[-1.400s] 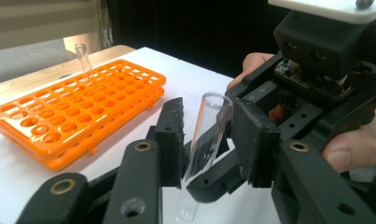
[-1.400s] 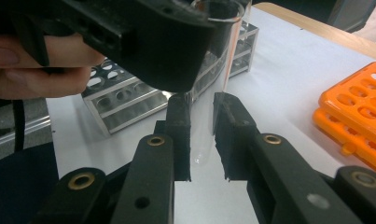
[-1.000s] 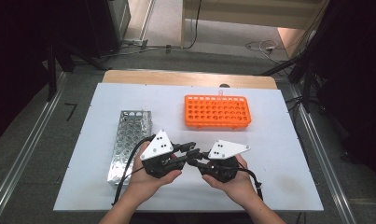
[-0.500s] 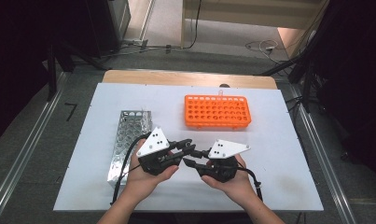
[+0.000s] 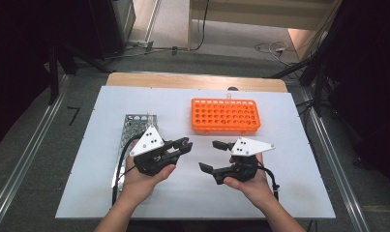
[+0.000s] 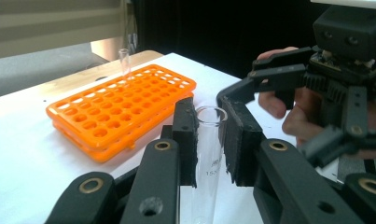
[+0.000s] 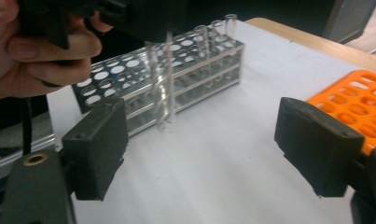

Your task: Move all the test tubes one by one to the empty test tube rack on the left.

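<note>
Metal rack [image 5: 134,140]: it lies at the left of the white table [image 5: 86,193], its long side running away from the person; in the right gripper view it carries a few clear tubes at its far end.
Left gripper [image 5: 185,145]: it is held in the left hand [image 5: 144,176], just right of the metal rack; the jaws are clenched on the glass test tube [image 6: 209,158], the two black pads pressing on its sides a little under the rim.
Tube, direction: in the left gripper view its long axis runs up and down between the jaws, the open mouth at the top; in the right gripper view the same tube [image 7: 166,84] hangs nearly upright under the left gripper, the rounded closed end pointing down at the table, close above it; I cannot tell if it touches.
Tube, look: clear glass, thin wall, round open rim; a small grey print is on its side, too blurred to read; I see nothing inside it.
Tube, place: above the table, between the metal rack and the orange rack [image 5: 225,116], in front of the right gripper.
Right gripper [image 5: 214,155]: it is held in the right hand [image 5: 253,186], near the left gripper; its jaws have just been opening and stand wide apart, released; nothing is between them.
Orange rack: it lies at the far middle of the table, long side across; one clear tube [image 6: 125,63] stands upright at its far edge.
</note>
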Demonstrator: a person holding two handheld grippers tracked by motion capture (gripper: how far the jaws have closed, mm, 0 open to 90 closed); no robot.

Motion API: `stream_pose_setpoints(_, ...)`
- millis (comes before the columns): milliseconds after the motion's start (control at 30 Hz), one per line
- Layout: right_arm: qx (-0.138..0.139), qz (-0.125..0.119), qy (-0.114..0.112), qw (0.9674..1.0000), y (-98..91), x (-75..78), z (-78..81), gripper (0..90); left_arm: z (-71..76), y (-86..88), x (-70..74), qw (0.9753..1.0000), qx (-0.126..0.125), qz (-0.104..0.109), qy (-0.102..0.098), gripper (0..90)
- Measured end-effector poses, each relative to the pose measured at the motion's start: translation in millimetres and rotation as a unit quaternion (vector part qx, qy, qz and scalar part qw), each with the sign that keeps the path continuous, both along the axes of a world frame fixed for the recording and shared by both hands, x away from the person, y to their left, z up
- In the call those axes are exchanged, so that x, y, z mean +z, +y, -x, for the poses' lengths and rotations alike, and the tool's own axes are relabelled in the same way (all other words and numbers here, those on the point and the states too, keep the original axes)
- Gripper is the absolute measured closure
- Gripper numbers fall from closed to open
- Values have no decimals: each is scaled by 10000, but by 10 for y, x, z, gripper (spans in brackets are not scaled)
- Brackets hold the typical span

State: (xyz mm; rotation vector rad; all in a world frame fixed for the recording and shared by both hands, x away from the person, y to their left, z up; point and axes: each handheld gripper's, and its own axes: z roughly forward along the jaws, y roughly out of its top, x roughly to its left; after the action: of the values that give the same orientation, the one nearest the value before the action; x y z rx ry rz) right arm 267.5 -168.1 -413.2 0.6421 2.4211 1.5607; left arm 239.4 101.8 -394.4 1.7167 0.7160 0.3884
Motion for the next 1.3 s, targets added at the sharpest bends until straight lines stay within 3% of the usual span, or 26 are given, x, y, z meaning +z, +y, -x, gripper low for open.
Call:
stream_pose_setpoints(300,-249,-84,44,9996,-203,4,-128,0,-25,170,27,9997,228,19,-45,757)
stream_pose_setpoints(767,-374,-49,98,9992,-363,-68,-237,0,-92,518,55,9972,733,113,-101,758)
stream_pose_setpoints(1067,-453,-70,131,9989,-436,-92,-282,0,-192,729,29,9919,1241,118,-234,758)
stream_pose_setpoints(1300,-520,-77,134,9985,-495,-112,-308,0,-288,818,-79,9850,1692,19,-331,758)
